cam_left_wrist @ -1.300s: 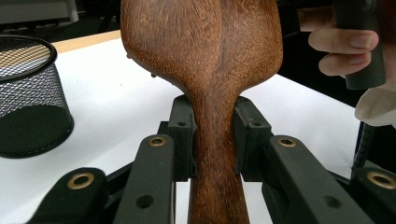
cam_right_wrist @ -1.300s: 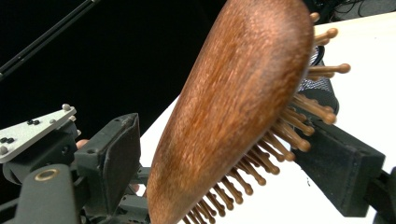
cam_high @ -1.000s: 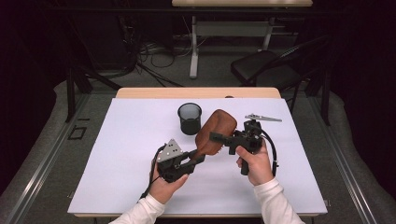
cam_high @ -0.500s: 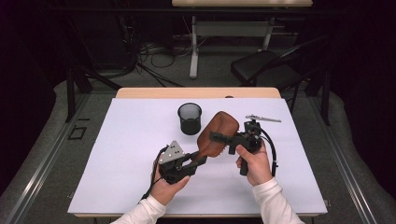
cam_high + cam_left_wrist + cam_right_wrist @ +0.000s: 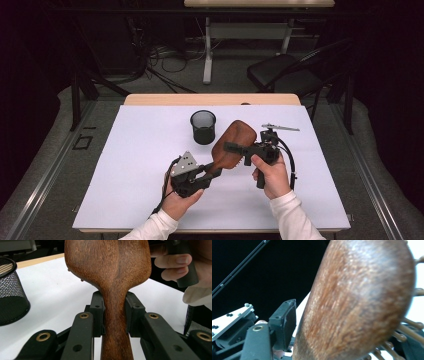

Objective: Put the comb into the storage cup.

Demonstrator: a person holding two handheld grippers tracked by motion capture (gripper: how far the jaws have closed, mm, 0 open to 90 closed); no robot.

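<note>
High view: wooden hairbrush (image 5: pixel 234 145) passing between tools above the desk (image 5: pixel 125 165).
Left tool (image 5: pixel 212 171) clamps its handle; right tool (image 5: pixel 235 148) has just been closing around the head, contact unclear.

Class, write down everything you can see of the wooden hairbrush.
The wooden hairbrush is reddish-brown with a broad oval head and a narrower handle; wooden pins stick out of its far face. It is held above the white table, back upward. The left gripper clamps its handle; the right gripper, jaws just closing, is at its head.

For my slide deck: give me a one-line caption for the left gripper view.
Left gripper clamps the wooden hairbrush by its handle, beside a mesh cup.
</note>
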